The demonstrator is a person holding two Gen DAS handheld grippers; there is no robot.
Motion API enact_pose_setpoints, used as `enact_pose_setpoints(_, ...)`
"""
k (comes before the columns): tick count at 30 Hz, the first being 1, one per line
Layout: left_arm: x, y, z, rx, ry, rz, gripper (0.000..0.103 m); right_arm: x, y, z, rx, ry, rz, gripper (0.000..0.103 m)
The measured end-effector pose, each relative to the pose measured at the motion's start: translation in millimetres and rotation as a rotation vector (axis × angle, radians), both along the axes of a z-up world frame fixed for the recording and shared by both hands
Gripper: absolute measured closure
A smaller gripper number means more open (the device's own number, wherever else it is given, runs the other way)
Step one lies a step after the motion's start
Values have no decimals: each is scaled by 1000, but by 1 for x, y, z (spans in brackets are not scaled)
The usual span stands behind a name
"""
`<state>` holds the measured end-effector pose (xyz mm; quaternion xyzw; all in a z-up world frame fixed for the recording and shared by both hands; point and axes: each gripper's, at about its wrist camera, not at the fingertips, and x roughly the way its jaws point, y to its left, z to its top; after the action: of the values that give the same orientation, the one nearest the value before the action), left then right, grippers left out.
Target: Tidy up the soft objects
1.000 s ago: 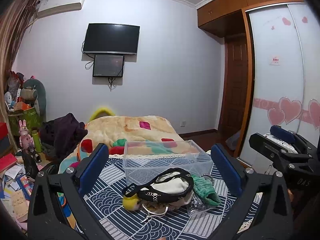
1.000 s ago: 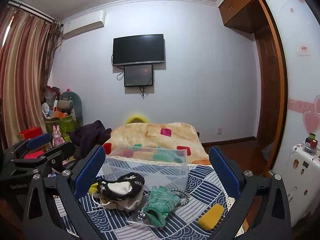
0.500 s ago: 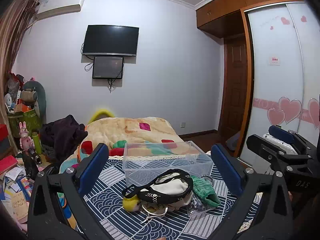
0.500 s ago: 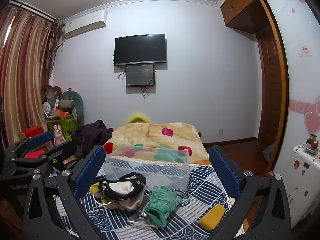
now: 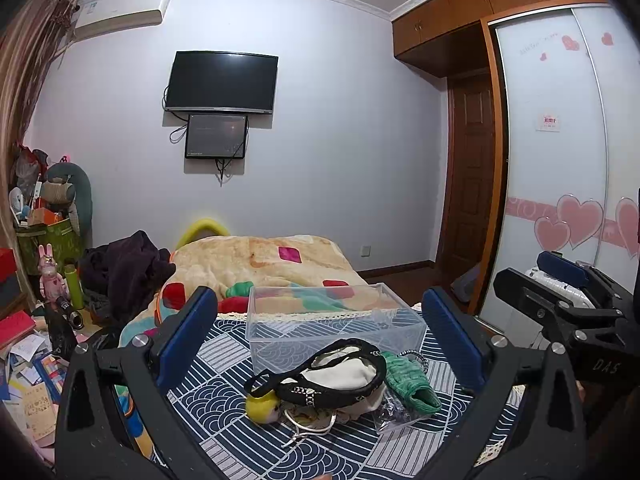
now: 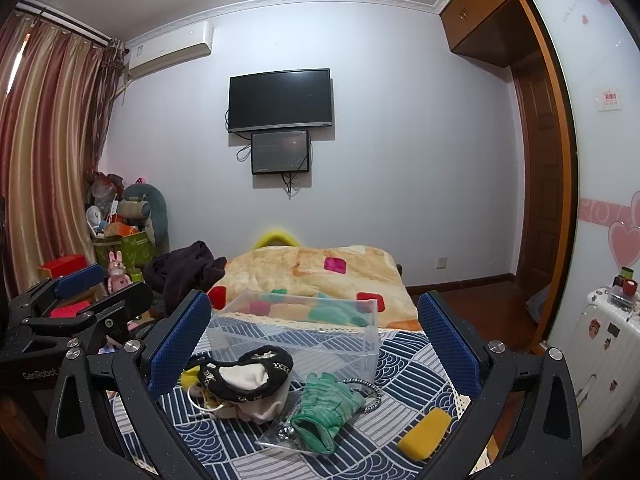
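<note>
A clear plastic bin [image 5: 332, 320] [image 6: 296, 332] stands empty on a blue-and-white patterned cloth [image 5: 224, 392]. In front of it lies a pile: a black-and-white pouch [image 5: 336, 376] [image 6: 244, 376], a green knitted glove [image 5: 408, 380] [image 6: 328, 404], a small yellow plush [image 5: 262, 406] and a clear bag with a metal chain [image 6: 360, 390]. A yellow sponge [image 6: 424, 428] lies at the right. My left gripper [image 5: 320, 344] is open and empty, held back above the pile. My right gripper [image 6: 312, 348] is open and empty, also held back.
A bed with a beige patterned blanket [image 5: 260, 260] lies behind the bin. Dark clothes [image 5: 124, 272] and cluttered toys and boxes [image 5: 44, 240] are at the left. A wardrobe with heart stickers [image 5: 560, 200] and a white suitcase [image 6: 600, 340] are at the right.
Both views have shifted only slightly. The objects on the cloth have not moved and both grippers stay open.
</note>
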<state>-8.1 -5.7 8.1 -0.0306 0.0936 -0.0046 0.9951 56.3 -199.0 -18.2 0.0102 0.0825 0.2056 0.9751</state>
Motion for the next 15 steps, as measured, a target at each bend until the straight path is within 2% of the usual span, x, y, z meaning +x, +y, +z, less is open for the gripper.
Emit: enact_pose_setpoints(15,0,0,3,-4,0,-7,0,0,1,0,-1,-2,1,0)
